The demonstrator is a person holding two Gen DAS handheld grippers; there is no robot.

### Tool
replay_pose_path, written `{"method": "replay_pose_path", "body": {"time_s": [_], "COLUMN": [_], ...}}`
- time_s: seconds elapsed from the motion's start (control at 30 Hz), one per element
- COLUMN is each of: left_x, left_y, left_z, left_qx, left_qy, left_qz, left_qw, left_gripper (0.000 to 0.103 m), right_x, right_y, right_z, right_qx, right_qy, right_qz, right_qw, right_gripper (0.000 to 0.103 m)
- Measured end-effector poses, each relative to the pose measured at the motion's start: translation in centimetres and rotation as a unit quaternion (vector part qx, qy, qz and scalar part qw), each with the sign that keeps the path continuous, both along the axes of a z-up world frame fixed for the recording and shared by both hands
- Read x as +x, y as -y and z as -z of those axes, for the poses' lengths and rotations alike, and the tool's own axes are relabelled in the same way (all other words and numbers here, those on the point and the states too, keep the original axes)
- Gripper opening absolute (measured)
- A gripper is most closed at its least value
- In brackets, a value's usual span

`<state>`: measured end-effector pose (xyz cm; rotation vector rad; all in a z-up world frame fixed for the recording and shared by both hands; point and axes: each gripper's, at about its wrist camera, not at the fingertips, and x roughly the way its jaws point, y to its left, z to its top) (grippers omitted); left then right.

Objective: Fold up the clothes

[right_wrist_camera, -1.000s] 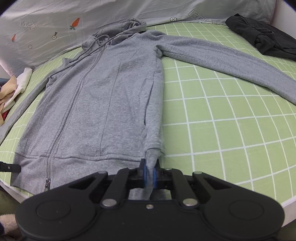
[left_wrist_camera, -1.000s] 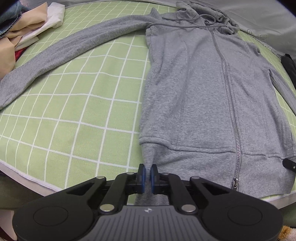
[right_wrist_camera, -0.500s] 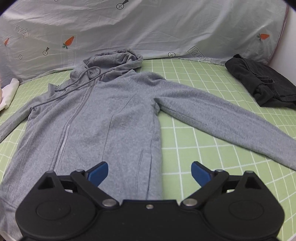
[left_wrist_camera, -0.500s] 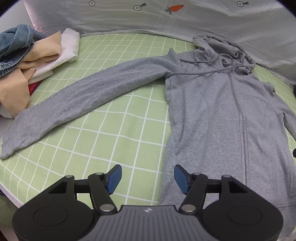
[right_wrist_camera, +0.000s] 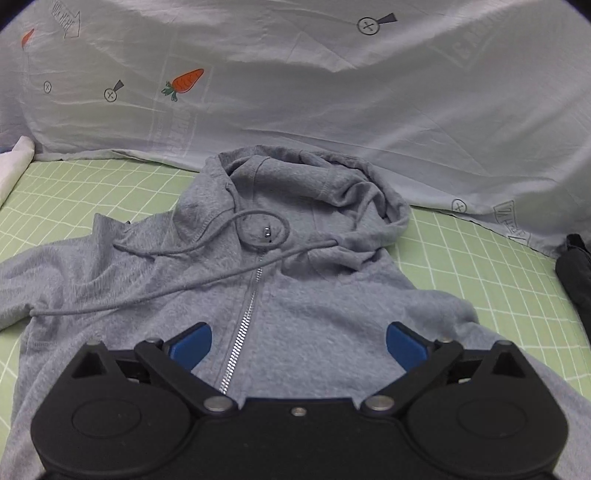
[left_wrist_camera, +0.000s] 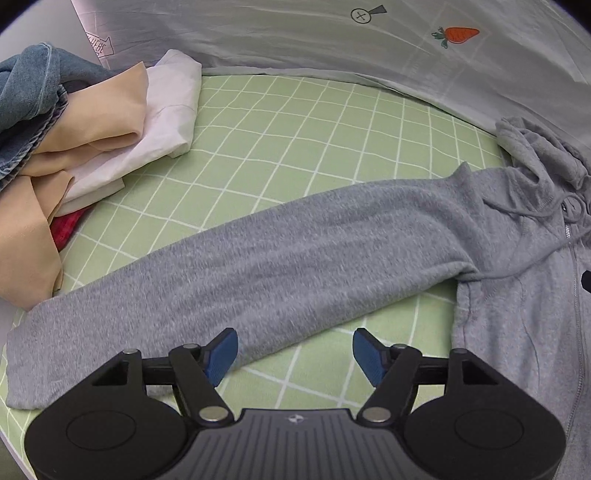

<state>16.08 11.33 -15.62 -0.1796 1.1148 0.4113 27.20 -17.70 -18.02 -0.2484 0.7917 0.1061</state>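
Left wrist view: left gripper [left_wrist_camera: 295, 355], spread wide, empty, above grey hoodie [left_wrist_camera: 524, 295] sleeve [left_wrist_camera: 258, 273]. Right gripper [right_wrist_camera: 298, 345], spread wide, empty, over hoodie's zipper [right_wrist_camera: 242, 328] chest.

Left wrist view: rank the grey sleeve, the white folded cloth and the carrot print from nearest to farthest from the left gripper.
1. Grey sleeve: just ahead of the left gripper, whose jaws are open.
2. White folded cloth: farther back, to the left.
3. Carrot print: farthest, on the backdrop sheet, upper right.
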Motion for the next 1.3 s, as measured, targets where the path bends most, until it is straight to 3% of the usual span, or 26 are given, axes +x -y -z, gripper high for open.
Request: {"method": "replay_pose_path", "body": {"time_s": [0.17, 0.27, 0.53, 0.63, 0.67, 0.7, 0.77, 0.87, 1.1, 1.3], "left_x": [1.7, 1.5, 0.6, 0.5, 0.5, 0.5, 0.5, 0.4, 0.2, 0.1], "left_y": [-2.5, -3.7, -4.2, -4.2, -4.2, -4.2, -4.2, -4.3, -4.5, -4.6], "left_z": [1.3, 1.9, 2.4, 2.5, 2.5, 2.5, 2.5, 2.6, 2.9, 2.9], "left_qx": [0.006, -0.009, -0.017, -0.019, -0.018, -0.018, -0.018, -0.020, -0.019, -0.019], "left_qy": [-0.001, 0.003, 0.000, 0.001, 0.001, 0.001, 0.001, 0.002, 0.004, 0.005], "left_qz": [-0.038, -0.067, -0.085, -0.090, -0.090, -0.090, -0.091, -0.093, -0.095, -0.095], "left_qw": [0.9993, 0.9977, 0.9962, 0.9958, 0.9957, 0.9957, 0.9957, 0.9954, 0.9953, 0.9953], "left_gripper": [0.071, 0.080, 0.086, 0.087, 0.087, 0.088, 0.088, 0.089, 0.093, 0.094], "right_x": [1.2, 0.5, 1.9, 2.7, 2.9, 3.2, 3.6, 4.1, 3.0, 1.8], "right_y": [-3.6, -5.3, -7.1, -7.0, -6.8, -6.6, -5.9, -4.0, 2.9, 8.4], "right_z": [1.7, 2.8, 4.3, 3.9, 3.7, 3.5, 3.2, 2.1, -3.1, -4.1], "right_qx": [-0.030, -0.048, -0.075, -0.065, -0.058, -0.051, -0.037, 0.006, 0.085, 0.071], "right_qy": [0.007, 0.013, 0.047, 0.054, 0.053, 0.052, 0.055, 0.072, 0.096, 0.092], "right_qz": [-0.105, -0.142, -0.119, -0.129, -0.130, -0.129, -0.118, -0.084, 0.060, 0.165], "right_qw": [0.994, 0.989, 0.989, 0.988, 0.988, 0.989, 0.991, 0.994, 0.990, 0.979], "right_gripper": [0.102, 0.102, 0.101, 0.083, 0.065, 0.040, 0.019, 0.007, 0.006, 0.007]}}
